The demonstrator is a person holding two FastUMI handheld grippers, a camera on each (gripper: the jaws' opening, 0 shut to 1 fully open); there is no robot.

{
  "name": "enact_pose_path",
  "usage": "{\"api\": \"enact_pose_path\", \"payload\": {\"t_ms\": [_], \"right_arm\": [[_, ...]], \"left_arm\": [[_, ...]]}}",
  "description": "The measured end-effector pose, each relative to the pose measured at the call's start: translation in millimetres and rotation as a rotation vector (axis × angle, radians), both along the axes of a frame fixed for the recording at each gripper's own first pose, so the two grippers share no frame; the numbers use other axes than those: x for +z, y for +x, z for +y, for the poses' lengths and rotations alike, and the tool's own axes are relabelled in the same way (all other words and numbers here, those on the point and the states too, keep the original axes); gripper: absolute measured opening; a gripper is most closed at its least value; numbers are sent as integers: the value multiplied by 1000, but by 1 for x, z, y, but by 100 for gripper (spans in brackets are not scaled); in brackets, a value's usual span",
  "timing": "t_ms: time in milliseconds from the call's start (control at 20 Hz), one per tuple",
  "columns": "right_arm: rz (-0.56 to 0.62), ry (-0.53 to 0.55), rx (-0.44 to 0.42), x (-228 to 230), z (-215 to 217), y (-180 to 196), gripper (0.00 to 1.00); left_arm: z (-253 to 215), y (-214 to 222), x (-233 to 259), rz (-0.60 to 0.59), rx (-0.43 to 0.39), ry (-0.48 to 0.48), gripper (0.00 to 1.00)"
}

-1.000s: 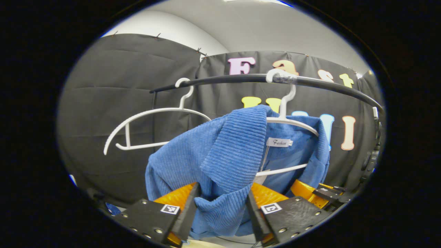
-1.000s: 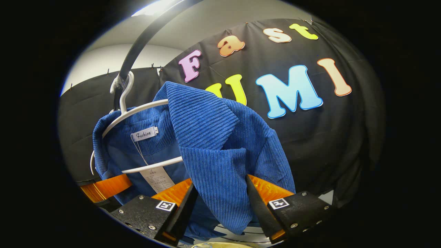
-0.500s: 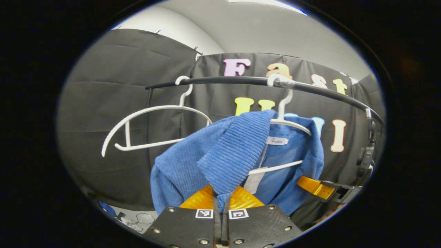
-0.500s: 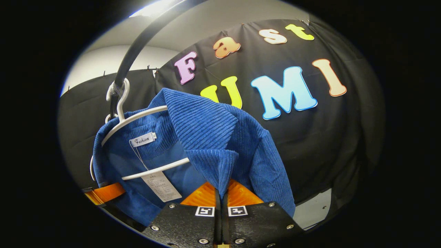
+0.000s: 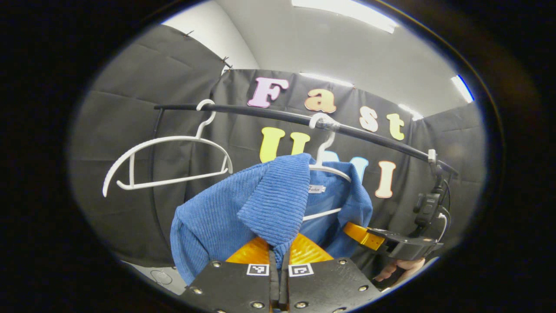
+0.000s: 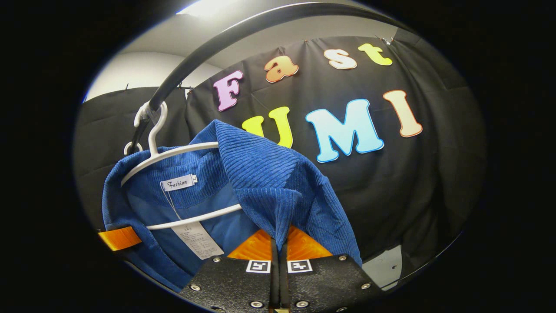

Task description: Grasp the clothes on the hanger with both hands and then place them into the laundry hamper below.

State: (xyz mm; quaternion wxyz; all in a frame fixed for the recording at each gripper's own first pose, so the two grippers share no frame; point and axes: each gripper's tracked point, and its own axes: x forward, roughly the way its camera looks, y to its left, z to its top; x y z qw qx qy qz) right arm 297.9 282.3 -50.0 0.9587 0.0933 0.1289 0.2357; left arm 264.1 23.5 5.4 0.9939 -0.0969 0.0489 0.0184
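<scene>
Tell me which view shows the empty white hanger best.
The left gripper view: the empty hanger hangs whole on the black rail, beside the blue jacket. The right gripper view shows just a small white hook behind the jacket's own hanger.

Your left hand-held gripper [image 5: 278, 278] and right hand-held gripper [image 6: 278, 278]: black textured plates, silver screws, square black-and-white markers, ribbed orange fingers [image 6: 256, 245].

The left gripper [image 5: 278, 261] has its two fingers pressed together, pinching a fold of the blue corduroy jacket [image 5: 265, 204]. The right gripper [image 6: 278, 256] is likewise clamped on the jacket's other lapel, fingers together. In the left gripper view a hand [image 5: 397, 269] grips the right gripper's handle.
</scene>
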Motion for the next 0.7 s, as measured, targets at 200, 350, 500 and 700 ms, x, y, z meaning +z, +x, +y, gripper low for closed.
{"api": "enact_pose_path", "payload": {"t_ms": [200, 350, 500, 700], "right_arm": [[-23, 4, -40, 7, -4, 1, 0], [-28, 34, -78, 14, -12, 4, 0], [-50, 62, -118, 23, -19, 12, 0], [-64, 102, -175, 33, -30, 35, 0]], "left_arm": [[6, -6, 15, -28, -24, -3, 1], [12, -9, 26, -47, -22, 0, 1], [27, -13, 45, -76, -3, 18, 0], [52, -10, 70, -108, 26, -13, 2]]}}
